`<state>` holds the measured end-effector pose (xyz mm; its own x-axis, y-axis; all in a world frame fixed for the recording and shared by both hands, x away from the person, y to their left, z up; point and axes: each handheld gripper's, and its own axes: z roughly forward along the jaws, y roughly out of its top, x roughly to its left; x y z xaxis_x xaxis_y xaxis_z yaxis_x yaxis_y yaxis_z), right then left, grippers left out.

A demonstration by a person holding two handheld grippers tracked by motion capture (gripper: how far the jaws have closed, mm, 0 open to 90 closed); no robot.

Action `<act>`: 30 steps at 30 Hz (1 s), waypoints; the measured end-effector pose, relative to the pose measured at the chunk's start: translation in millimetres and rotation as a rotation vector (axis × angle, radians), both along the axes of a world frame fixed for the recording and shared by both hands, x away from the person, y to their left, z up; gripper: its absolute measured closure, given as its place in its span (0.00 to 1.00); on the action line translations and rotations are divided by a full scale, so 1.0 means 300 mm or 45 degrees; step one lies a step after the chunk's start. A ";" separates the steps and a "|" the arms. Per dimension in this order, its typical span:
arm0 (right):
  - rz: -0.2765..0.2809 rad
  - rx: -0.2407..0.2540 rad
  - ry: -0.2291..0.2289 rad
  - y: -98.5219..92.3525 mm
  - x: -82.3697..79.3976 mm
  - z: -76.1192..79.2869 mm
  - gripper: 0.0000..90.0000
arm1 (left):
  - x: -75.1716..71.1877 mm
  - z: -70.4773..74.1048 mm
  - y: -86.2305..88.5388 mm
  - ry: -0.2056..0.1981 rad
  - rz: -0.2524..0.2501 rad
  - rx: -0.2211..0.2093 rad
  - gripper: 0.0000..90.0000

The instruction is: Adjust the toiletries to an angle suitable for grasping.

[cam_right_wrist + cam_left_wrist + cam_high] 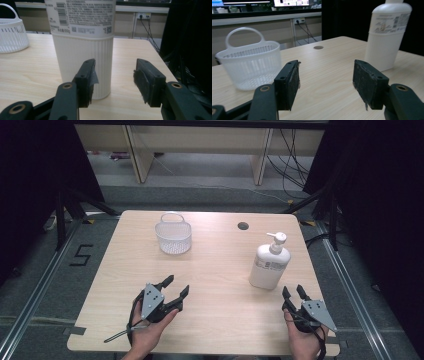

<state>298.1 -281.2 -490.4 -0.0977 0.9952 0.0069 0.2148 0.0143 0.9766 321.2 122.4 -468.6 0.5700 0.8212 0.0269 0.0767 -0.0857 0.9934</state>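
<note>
Both grippers low over the near table edge, jaws apart and empty; pump bottle upright just ahead of the right one.

The left gripper (176,289) sits in the person's left hand (145,332) at the near left of the wooden table (215,270), angled forward and to the right, its jaws spread wide with bare tabletop between them; in the left gripper view the white basket (249,65) stands ahead to the left and the bottle far right. The right gripper (294,292), held in the right hand (300,340) at the near right corner, points away from the person, jaws apart, nothing between the pads. The white pump bottle (270,265) stands upright just beyond its tips, near but not touching; in the right gripper view it rises behind the left-hand jaw. The basket sits well apart, at the far middle-left.
</note>
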 end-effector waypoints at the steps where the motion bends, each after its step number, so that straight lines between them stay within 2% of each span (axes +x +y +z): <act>1: 0.025 0.005 -0.032 -0.003 0.007 -0.009 0.56 | 0.005 0.007 -0.014 -0.016 -0.017 0.003 0.42; 2: 0.002 0.014 -0.002 -0.001 -0.003 -0.009 0.56 | 0.008 0.020 -0.041 -0.031 -0.040 0.014 0.42; 3: -0.012 -0.006 -0.009 -0.005 -0.004 -0.015 0.56 | 0.009 0.031 -0.070 -0.040 -0.060 0.032 0.42; 4: -0.014 -0.017 0.011 -0.009 -0.005 -0.018 0.56 | 0.009 0.037 -0.088 -0.043 -0.070 0.034 0.42; 5: -0.013 -0.023 -0.015 -0.014 -0.003 -0.021 0.56 | 0.011 0.043 -0.105 -0.048 -0.083 0.038 0.42; 6: -0.021 -0.021 -0.002 -0.016 -0.006 -0.020 0.56 | 0.013 0.053 -0.133 -0.053 -0.099 0.039 0.42; 7: -0.002 -0.013 -0.010 -0.021 0.000 -0.023 0.56 | 0.014 0.061 -0.156 -0.054 -0.105 0.037 0.43; 8: -0.014 -0.017 -0.023 -0.024 0.001 -0.023 0.56 | 0.016 0.070 -0.183 -0.059 -0.115 0.035 0.43; 11: -0.062 0.026 0.013 -0.026 -0.009 -0.023 0.56 | 0.028 0.092 -0.234 -0.075 -0.128 0.028 0.43; 13: -0.047 -0.003 -0.019 -0.038 -0.005 -0.027 0.56 | 0.036 0.108 -0.272 -0.079 -0.146 0.009 0.44; 14: -0.054 0.020 -0.012 -0.034 -0.006 -0.027 0.56 | 0.041 0.116 -0.292 -0.082 -0.151 0.003 0.44; 15: -0.060 0.003 -0.011 -0.038 -0.007 -0.028 0.56 | 0.044 0.123 -0.312 -0.082 -0.161 -0.006 0.44; 16: -0.066 0.044 0.008 -0.034 -0.011 -0.027 0.56 | 0.047 0.130 -0.333 -0.079 -0.176 -0.014 0.44; 18: -0.065 0.009 -0.016 -0.043 -0.005 -0.031 0.56 | 0.052 0.144 -0.372 -0.087 -0.188 -0.020 0.44; 19: -0.079 -0.011 -0.010 -0.049 -0.007 -0.031 0.56 | 0.055 0.150 -0.390 -0.092 -0.195 -0.025 0.44; 21: -0.075 0.000 0.006 -0.053 -0.008 -0.032 0.56 | 0.060 0.163 -0.420 -0.109 -0.201 -0.028 0.45; 22: -0.056 0.026 0.009 -0.053 -0.005 -0.034 0.56 | 0.065 0.171 -0.440 -0.110 -0.206 -0.041 0.45; 23: -0.077 0.004 0.002 -0.057 -0.007 -0.034 0.56 | 0.069 0.176 -0.449 -0.111 -0.206 -0.039 0.45; 25: -0.059 0.025 0.001 -0.059 -0.002 -0.038 0.56 | 0.081 0.188 -0.477 -0.118 -0.209 -0.044 0.45; 27: -0.069 -0.001 0.004 -0.063 -0.003 -0.039 0.56 | 0.091 0.194 -0.496 -0.122 -0.205 -0.045 0.45; 28: -0.070 0.010 0.009 -0.061 -0.002 -0.040 0.56 | 0.098 0.197 -0.510 -0.122 -0.201 -0.042 0.46; 29: -0.075 -0.015 -0.001 -0.065 -0.002 -0.040 0.56 | 0.102 0.198 -0.519 -0.124 -0.201 -0.039 0.46; 30: -0.080 0.021 0.014 -0.058 -0.004 -0.040 0.56 | 0.107 0.198 -0.535 -0.123 -0.203 -0.034 0.46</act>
<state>297.0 -298.7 -502.4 -0.0344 0.9991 0.0239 0.2257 -0.0156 0.9741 353.3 -38.0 -409.2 0.6888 0.7218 0.0673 -0.0315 -0.0630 0.9975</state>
